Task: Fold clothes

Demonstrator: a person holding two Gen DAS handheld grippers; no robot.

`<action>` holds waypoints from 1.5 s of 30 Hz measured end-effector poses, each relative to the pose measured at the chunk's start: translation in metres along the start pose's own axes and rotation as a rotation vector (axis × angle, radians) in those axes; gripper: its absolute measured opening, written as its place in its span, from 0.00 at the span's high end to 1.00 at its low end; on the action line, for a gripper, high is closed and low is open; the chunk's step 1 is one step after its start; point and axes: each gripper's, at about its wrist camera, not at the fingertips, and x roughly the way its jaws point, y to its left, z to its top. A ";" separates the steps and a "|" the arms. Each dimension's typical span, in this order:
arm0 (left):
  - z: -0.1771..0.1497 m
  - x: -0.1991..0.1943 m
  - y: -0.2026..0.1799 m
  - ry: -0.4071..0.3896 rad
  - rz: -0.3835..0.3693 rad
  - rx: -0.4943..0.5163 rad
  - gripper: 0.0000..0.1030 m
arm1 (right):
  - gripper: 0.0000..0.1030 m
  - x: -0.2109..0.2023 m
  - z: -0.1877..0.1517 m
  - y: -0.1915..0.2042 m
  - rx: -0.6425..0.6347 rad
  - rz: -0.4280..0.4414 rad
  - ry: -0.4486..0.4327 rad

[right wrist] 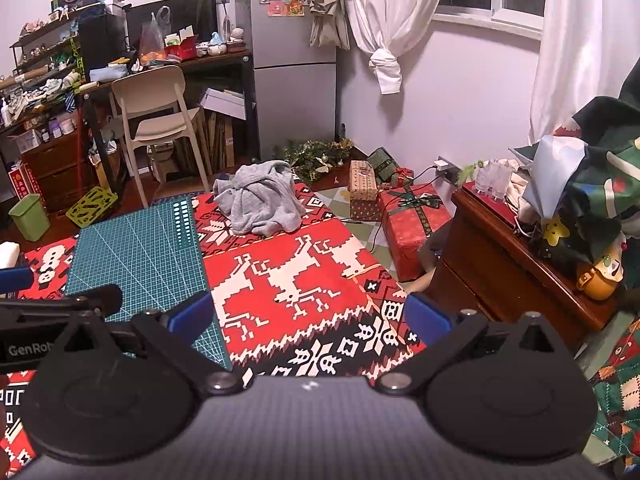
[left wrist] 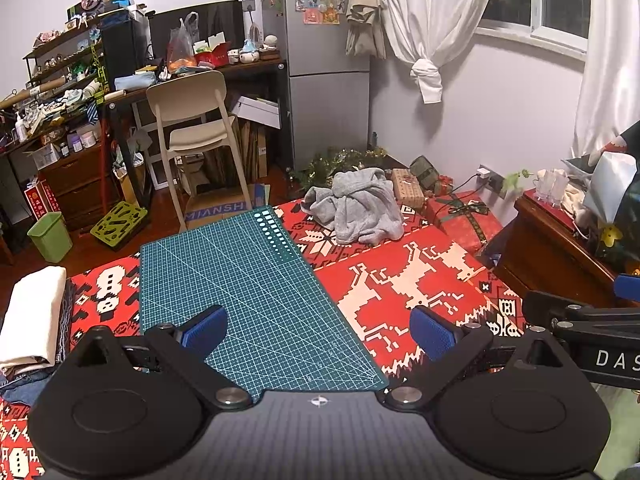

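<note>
Grey cloth, a crumpled garment [left wrist: 356, 210], lies heaped on the red patterned blanket [left wrist: 404, 280] well beyond both sets of fingers, untouched by either. From the left wrist view, the left gripper [left wrist: 318, 330] hovers with its 2 blue-padded fingers [left wrist: 206, 330] spread wide and holding nothing; the garment sits ahead and a little to the right of them. Between and beneath these fingers stretches a green cutting mat [left wrist: 248, 280], laid flat on the blanket, its far end stopping just short of the garment. To the left of the left fingers rests a stack of folded clothes [left wrist: 34, 316], white on top, with what may be denim underneath at the frame edge.

From the right wrist view, the right gripper [right wrist: 310, 316] also stands wide apart and empty, over the white reindeer pattern. The garment [right wrist: 260, 200] lies ahead and slightly left of its fingers [right wrist: 426, 316]. Wrapped red gift boxes [right wrist: 408, 220] stand beyond the blanket's far right corner.
</note>
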 end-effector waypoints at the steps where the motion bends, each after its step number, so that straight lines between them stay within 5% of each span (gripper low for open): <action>1: 0.000 0.000 0.000 0.002 -0.001 -0.001 0.04 | 0.01 0.001 0.000 0.000 -0.001 0.000 0.001; 45: 0.004 0.045 0.002 0.006 -0.044 -0.008 0.04 | 0.01 0.046 0.008 -0.005 0.014 -0.046 -0.023</action>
